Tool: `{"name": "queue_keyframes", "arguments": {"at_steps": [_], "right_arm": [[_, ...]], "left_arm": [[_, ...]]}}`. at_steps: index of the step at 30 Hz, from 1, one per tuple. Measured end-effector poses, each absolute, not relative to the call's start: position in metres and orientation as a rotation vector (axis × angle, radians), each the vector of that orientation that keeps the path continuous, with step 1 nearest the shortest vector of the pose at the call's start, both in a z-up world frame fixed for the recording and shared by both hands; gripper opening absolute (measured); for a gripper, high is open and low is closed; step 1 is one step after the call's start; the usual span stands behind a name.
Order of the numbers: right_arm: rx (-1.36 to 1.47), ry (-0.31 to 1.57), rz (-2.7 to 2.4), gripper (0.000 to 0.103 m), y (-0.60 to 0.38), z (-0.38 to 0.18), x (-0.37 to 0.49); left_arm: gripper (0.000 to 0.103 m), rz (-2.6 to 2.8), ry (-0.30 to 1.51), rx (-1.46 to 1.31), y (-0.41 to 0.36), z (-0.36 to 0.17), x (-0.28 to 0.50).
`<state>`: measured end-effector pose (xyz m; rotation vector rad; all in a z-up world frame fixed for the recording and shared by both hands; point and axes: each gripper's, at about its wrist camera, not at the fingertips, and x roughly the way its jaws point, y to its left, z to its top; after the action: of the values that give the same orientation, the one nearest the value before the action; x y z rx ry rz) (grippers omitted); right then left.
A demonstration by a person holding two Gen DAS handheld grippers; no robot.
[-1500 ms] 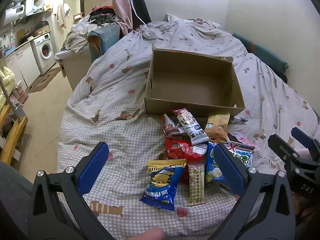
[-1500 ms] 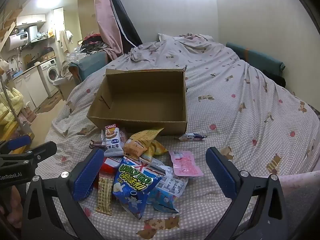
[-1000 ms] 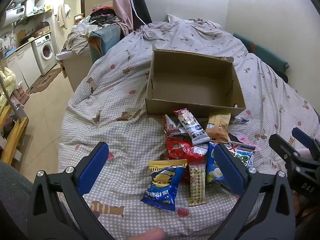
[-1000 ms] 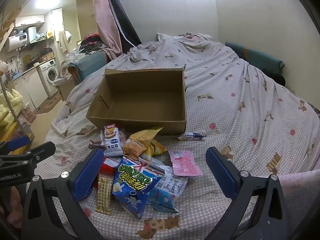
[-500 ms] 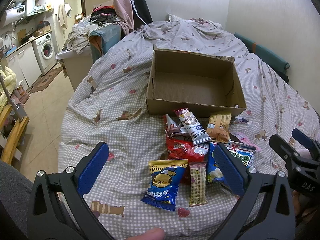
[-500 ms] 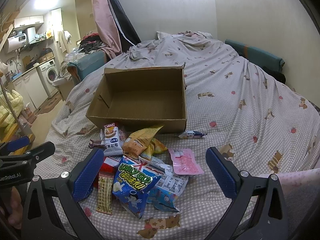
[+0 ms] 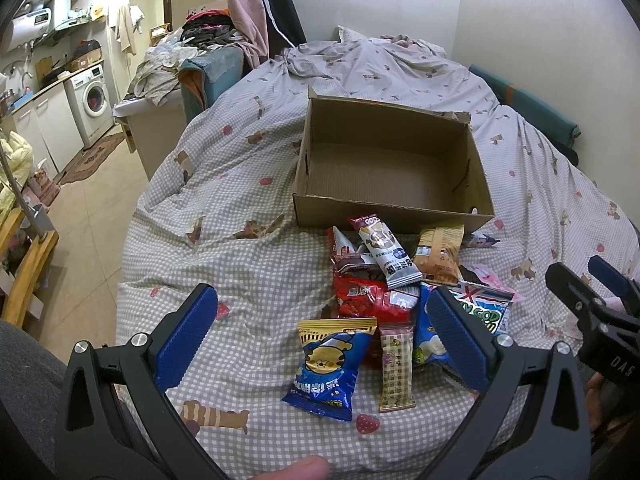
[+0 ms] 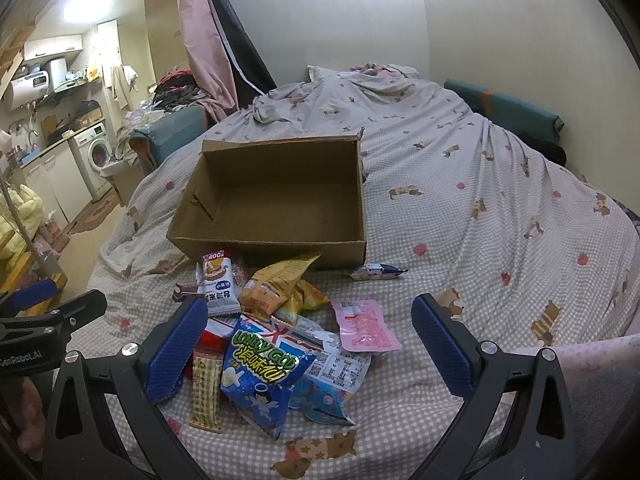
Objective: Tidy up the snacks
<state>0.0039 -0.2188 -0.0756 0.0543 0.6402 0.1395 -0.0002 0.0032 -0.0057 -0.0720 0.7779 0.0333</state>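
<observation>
An empty cardboard box (image 7: pixel 394 216) (image 8: pixel 280 254) lies open on the checked bedspread. In front of it is a heap of several snack packets: a blue bear bag (image 7: pixel 328 364), a tan bar (image 7: pixel 396 364), a red packet (image 7: pixel 364 300), a white bar (image 7: pixel 386 254), an orange bag (image 7: pixel 438 254), a blue Lonely God bag (image 8: pixel 260 372) and a pink packet (image 8: pixel 366 326). My left gripper (image 7: pixel 322 338) hovers open over the near end of the heap. My right gripper (image 8: pixel 308 344) also hangs open above the packets, holding nothing.
A small wrapped sweet (image 8: pixel 376 272) lies alone by the box's right corner. The bed (image 8: pixel 500 208) stretches back to a rumpled quilt and a wall. Left of the bed are a floor, a washing machine (image 7: pixel 94 102) and a clothes-covered cabinet (image 7: pixel 160 92).
Both views have eased very slightly forward and down toward the box. No packet has moved and both grippers stay open.
</observation>
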Motion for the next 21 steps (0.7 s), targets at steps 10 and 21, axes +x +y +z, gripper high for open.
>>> {"name": "queue_keyframes", "arguments": {"at_steps": [10,21], "right_arm": [[0.069,0.644,0.134,0.103,-0.2217,-0.076,0.0054],[0.067,0.651,0.135,0.103,-0.2206,-0.0765,0.0055]], "left_arm": [[0.103,0.044,0.784,-0.083,0.0067,-0.0068,0.0014],[0.103,0.045,0.786,-0.082,0.0063,-0.0067,0.0015]]}}
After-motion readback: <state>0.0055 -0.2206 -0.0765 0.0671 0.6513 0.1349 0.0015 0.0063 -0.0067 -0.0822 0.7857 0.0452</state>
